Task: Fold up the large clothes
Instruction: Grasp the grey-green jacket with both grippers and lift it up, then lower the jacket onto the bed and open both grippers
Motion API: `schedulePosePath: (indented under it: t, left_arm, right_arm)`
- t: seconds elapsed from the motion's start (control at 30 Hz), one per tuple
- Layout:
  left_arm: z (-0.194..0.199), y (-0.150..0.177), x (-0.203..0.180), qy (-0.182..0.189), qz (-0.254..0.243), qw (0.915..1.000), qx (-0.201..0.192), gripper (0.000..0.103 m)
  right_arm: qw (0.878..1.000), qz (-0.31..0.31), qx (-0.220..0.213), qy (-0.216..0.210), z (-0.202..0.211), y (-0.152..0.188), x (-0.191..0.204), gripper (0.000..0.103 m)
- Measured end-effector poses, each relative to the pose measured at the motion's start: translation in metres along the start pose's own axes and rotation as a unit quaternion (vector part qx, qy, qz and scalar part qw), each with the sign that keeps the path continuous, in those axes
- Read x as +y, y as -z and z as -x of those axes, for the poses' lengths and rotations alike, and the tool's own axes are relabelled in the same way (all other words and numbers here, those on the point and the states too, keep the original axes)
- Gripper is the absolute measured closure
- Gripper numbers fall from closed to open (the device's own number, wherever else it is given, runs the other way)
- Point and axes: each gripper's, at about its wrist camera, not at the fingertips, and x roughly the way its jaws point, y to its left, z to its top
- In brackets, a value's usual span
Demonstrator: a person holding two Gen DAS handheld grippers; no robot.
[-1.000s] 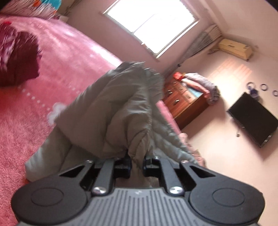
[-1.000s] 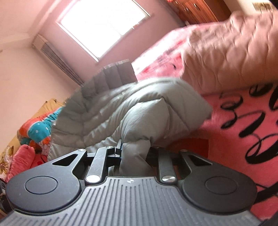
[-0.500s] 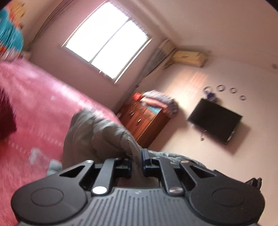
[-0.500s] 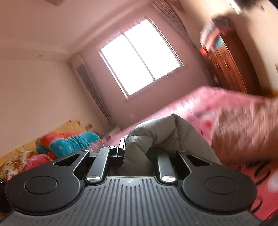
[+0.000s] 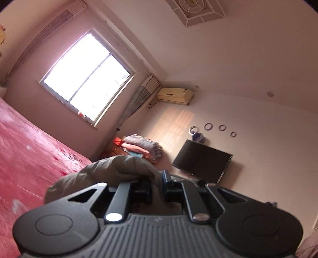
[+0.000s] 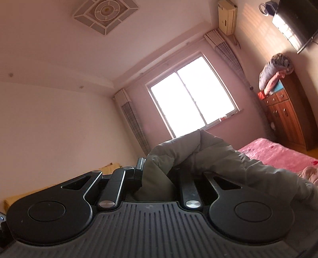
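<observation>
The left gripper [image 5: 157, 188] pinches a fold of a grey-green quilted jacket [image 5: 111, 172]; its jaws are pressed almost together with only thin fabric between them. The jacket bulges up over the left finger and hangs away to the left, above the pink bedspread [image 5: 29, 158] that fills the lower left of this view

The right gripper [image 6: 159, 178] clamps a thicker bunch of the same jacket [image 6: 198, 156], its jaws held slightly apart by the padding squeezed between them. From there the fabric rises in a hump in front of the fingers and trails off to the right, toward the near edge of the pink bed [image 6: 278, 154]

Both cameras look upward into the room: a bright window [image 6: 190, 99], pleated curtains [image 6: 226, 51] gathered at its sides, a wall air conditioner [image 5: 174, 95], a dark television [image 5: 200, 162] mounted on the wall, and a wooden dresser [image 6: 286, 119] with folded blankets [image 6: 274, 69] stacked on top. A square ceiling light [image 6: 105, 13] shows overhead
</observation>
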Motion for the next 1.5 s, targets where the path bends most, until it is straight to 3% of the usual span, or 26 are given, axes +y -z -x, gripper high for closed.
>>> schedulePosePath:
  t: [0.17, 0.27, 0.47, 0.77, 0.9, 1.07, 1.1, 1.17, 1.23, 1.27, 1.3, 1.37, 1.5]
  left_arm:
    - [0.007, 0.001, -0.008, -0.010, 0.006, 0.9999, -0.005, 0.094]
    - [0.001, 0.003, 0.007, -0.048, 0.010, 0.9988, -0.008, 0.094]
    - [-0.036, 0.017, 0.080, -0.142, 0.062, 0.9879, 0.009, 0.094]
    - [-0.091, 0.036, 0.185, -0.221, 0.092, 0.9704, 0.032, 0.094]
    - [-0.109, 0.050, 0.230, -0.257, 0.105, 0.9593, 0.052, 0.094]
    - [-0.115, 0.067, 0.266, -0.299, 0.110, 0.9441, 0.084, 0.093]
    - [-0.115, 0.069, 0.270, -0.303, 0.107, 0.9427, 0.089, 0.091]
    - [-0.119, 0.073, 0.276, -0.314, 0.100, 0.9387, 0.102, 0.087]
    - [-0.117, 0.074, 0.275, -0.322, 0.091, 0.9357, 0.111, 0.079]
    - [-0.116, 0.076, 0.274, -0.325, 0.086, 0.9350, 0.113, 0.069]
    - [-0.115, 0.075, 0.274, -0.331, 0.080, 0.9336, 0.112, 0.055]
    - [-0.109, 0.070, 0.270, -0.345, 0.069, 0.9304, 0.105, 0.039]
    - [-0.093, 0.053, 0.253, -0.355, 0.049, 0.9285, 0.098, 0.035]
  right_arm:
    - [1.000, -0.022, 0.019, 0.003, -0.023, -0.001, -0.012, 0.084]
    - [0.999, -0.031, 0.037, 0.008, -0.054, 0.010, -0.026, 0.084]
    - [0.994, -0.024, 0.099, 0.039, -0.115, 0.043, -0.055, 0.082]
    - [0.977, -0.038, 0.191, 0.086, -0.244, 0.096, -0.128, 0.077]
    - [0.966, -0.047, 0.231, 0.108, -0.279, 0.121, -0.159, 0.075]
    - [0.955, -0.054, 0.262, 0.130, -0.294, 0.132, -0.165, 0.055]
    - [0.954, -0.056, 0.265, 0.131, -0.297, 0.135, -0.167, 0.041]
    - [0.952, -0.060, 0.269, 0.136, -0.298, 0.137, -0.166, 0.027]
    - [0.950, -0.059, 0.272, 0.140, -0.273, 0.140, -0.140, 0.014]
    - [0.950, -0.062, 0.272, 0.142, -0.270, 0.141, -0.137, 0.001]
    - [0.949, -0.066, 0.270, 0.146, -0.267, 0.142, -0.138, 0.001]
    - [0.951, -0.075, 0.262, 0.147, -0.259, 0.138, -0.137, 0.001]
    - [0.954, -0.086, 0.244, 0.152, -0.249, 0.133, -0.151, 0.001]
